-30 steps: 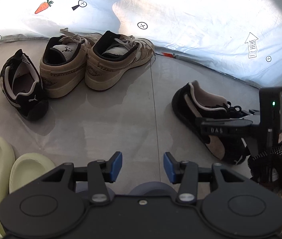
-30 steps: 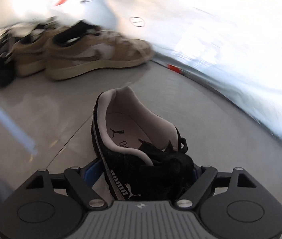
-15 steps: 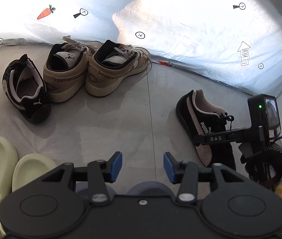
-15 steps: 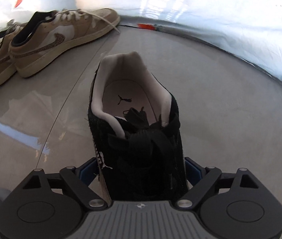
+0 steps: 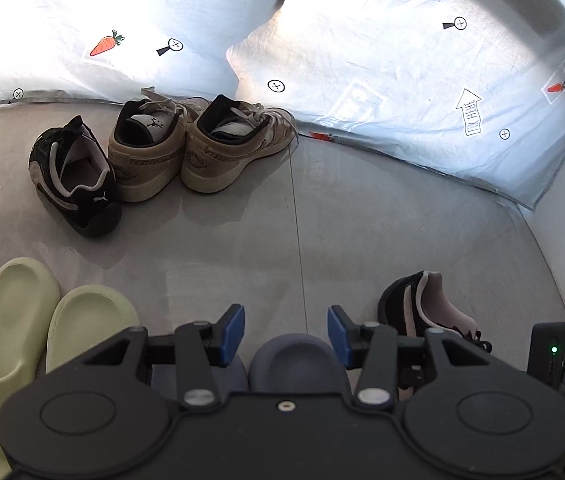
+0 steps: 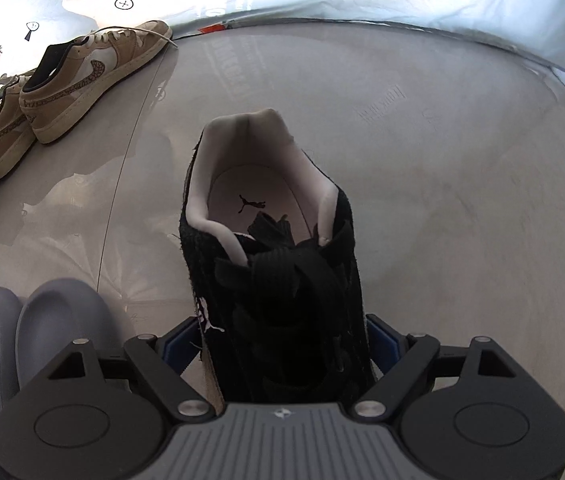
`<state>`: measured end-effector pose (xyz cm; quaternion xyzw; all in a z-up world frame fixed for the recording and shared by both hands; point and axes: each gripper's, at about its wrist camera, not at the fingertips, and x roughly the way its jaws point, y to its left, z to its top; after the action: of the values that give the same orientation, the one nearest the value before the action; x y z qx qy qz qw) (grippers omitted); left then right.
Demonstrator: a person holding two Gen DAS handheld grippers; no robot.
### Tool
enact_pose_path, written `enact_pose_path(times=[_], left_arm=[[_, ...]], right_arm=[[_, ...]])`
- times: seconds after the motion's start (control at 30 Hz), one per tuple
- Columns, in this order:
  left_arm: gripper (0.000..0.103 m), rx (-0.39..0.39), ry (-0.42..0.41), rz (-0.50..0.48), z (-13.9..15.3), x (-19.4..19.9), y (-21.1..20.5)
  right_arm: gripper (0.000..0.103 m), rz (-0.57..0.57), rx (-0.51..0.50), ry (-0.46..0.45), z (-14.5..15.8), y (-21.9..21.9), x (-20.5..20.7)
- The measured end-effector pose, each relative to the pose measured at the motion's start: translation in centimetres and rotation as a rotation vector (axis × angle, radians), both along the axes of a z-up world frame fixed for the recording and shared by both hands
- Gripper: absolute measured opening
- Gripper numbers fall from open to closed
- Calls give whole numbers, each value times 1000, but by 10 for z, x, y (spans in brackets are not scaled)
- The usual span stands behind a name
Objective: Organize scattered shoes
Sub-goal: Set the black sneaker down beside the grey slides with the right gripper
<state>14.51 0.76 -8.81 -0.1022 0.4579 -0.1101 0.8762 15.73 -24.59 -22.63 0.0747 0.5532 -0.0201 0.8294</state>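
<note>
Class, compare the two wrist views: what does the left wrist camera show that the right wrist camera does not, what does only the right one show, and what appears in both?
Only the left wrist view shows the whole black sneaker lying by the tan pair, both green slides, and the left gripper, open and empty.

Only the right wrist view shows the right gripper clamped on the held black sneaker, looking into its insole.

Both show the tan sneakers, the grey-blue slides, the held sneaker and the printed white sheet.

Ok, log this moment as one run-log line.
right gripper: shut on black Puma sneaker | left gripper: open, nothing held | matching Puma sneaker: beside tan Jordan pair
</note>
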Motion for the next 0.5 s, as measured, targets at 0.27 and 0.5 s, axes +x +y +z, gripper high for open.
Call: enact_pose_path(times=[0.27,0.5], left_arm=[[47,4,3,-51,2,-32,-10],[47,-8,10,-49,2,-42,-9]], right_arm=[[86,-71,35,13,-2,4,-49],[86,-76,35,25,-4,13,-62]])
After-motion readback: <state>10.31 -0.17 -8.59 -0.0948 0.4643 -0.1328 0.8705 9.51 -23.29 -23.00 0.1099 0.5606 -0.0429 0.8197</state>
